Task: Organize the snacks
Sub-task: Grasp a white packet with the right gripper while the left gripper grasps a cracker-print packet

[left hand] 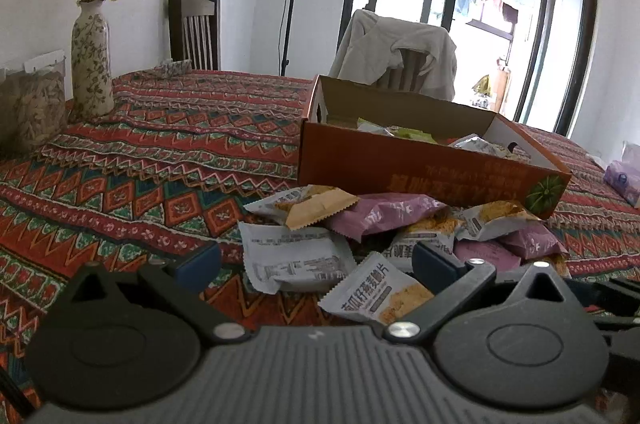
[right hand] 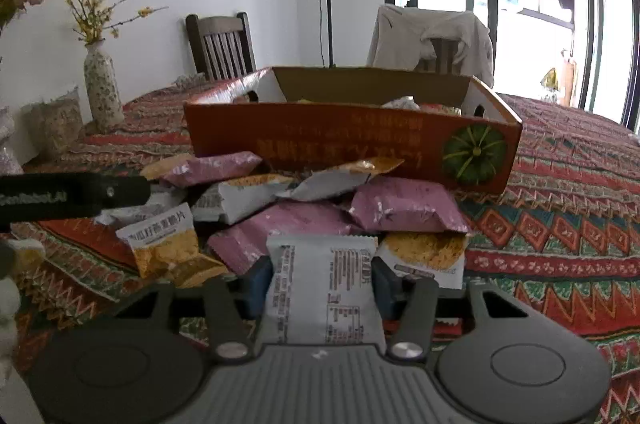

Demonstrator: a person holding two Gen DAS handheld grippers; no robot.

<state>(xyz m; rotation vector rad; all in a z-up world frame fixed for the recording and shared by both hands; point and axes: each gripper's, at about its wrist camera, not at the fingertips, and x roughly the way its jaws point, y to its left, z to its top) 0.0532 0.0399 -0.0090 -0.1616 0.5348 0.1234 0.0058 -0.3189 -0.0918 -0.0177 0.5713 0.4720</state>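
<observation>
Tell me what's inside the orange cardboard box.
The orange cardboard box already holds a few snack packets: a yellow-green packet and a silvery white packet poke above the near wall. Whatever lies lower is hidden by that wall.

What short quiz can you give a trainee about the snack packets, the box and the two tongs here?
1. True or false: the right tongs are closed on a white packet.
2. Where does the loose pile of packets lie relative to the orange box? A) inside it B) on the tablecloth in front of it C) on the chair
3. Fill in: the left tongs are ____ and hold nothing.

Key: 1 true; 2 B; 3 open
</observation>
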